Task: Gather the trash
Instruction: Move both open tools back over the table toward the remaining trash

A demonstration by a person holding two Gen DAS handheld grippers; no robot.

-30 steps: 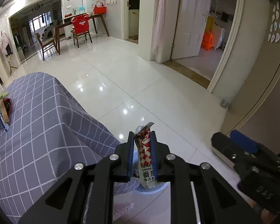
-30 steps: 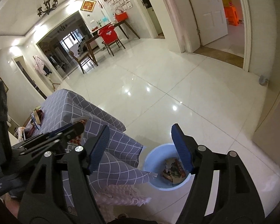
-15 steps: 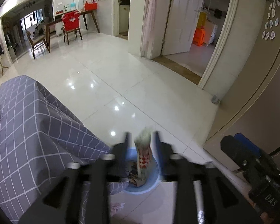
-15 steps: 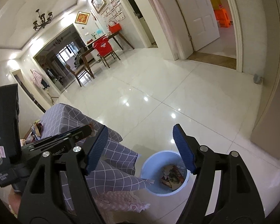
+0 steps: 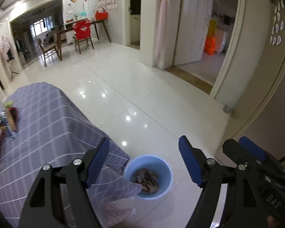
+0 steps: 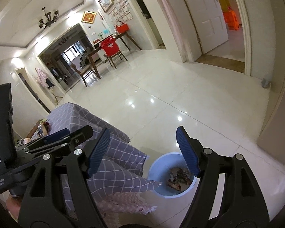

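While my left gripper [image 5: 144, 161] hangs over bin [image 5: 162, 166], jaws opening, nothing between: trash [image 5: 146, 178] lies inside below. Right gripper [image 6: 142, 149] beside, wide, empty, spare for next pick.

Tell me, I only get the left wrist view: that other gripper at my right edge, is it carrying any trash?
Observer: No. In the right wrist view the right gripper is open. Only floor and checked cloth show between its fingers, and the blue bin sits low by its right finger.
Operator: Is there anything behind my own gripper that I can't see?
Observer: Yes. Seen side-on from there, the left gripper, its jaws opening with nothing between them, has a black slab standing upright at its rear.
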